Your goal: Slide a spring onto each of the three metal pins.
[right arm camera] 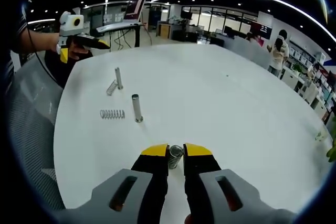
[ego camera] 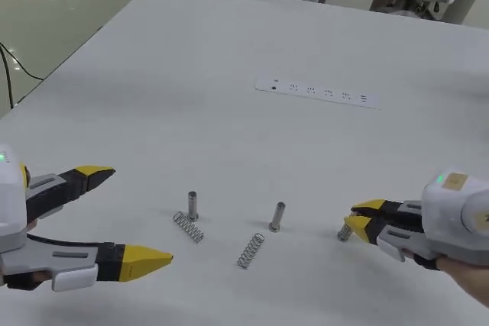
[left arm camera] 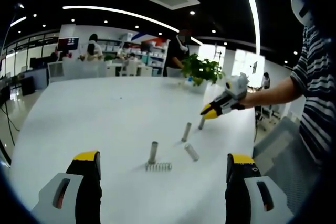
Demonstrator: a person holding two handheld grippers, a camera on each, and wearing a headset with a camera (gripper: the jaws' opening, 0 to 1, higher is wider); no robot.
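Right gripper [right arm camera: 176, 153]: jaws almost together, yellow tips pinching a small coil spring [right arm camera: 175, 157] that stands on end at the table top. Whether the third pin is inside that coil, I cannot tell.
Left gripper [ego camera: 126, 215]: jaws spread wide, nothing between them, low over the table.

Handling (judgement): the springs are thin wire, so very light, soft along the axis and easily bent sideways. A hard pinch could crush one or shoot it out of the tips. Take it across mid-coil with a light grip, leaving both ends free for the pin to enter. The pins look stiff, smooth and narrow-footed, so a sideways push may topple them.

Ahead of the right gripper's tips and a little left stands the near pin [right arm camera: 137, 108], upright and bare, with the near spring [right arm camera: 112, 114] lying flat just beside it. Farther on the same side stands the far pin [right arm camera: 118, 78], also bare, with the far spring [right arm camera: 111, 87] lying at its foot. That pair lies closest in front of the left gripper.

Surface: white table [ego camera: 229, 59], smooth and matte; a spring could roll on it. A flush socket strip [ego camera: 317, 93] sits well beyond the work.

Room: open office, ceiling lights, a potted plant [left arm camera: 202, 69] past the table's far edge, people in the distance.
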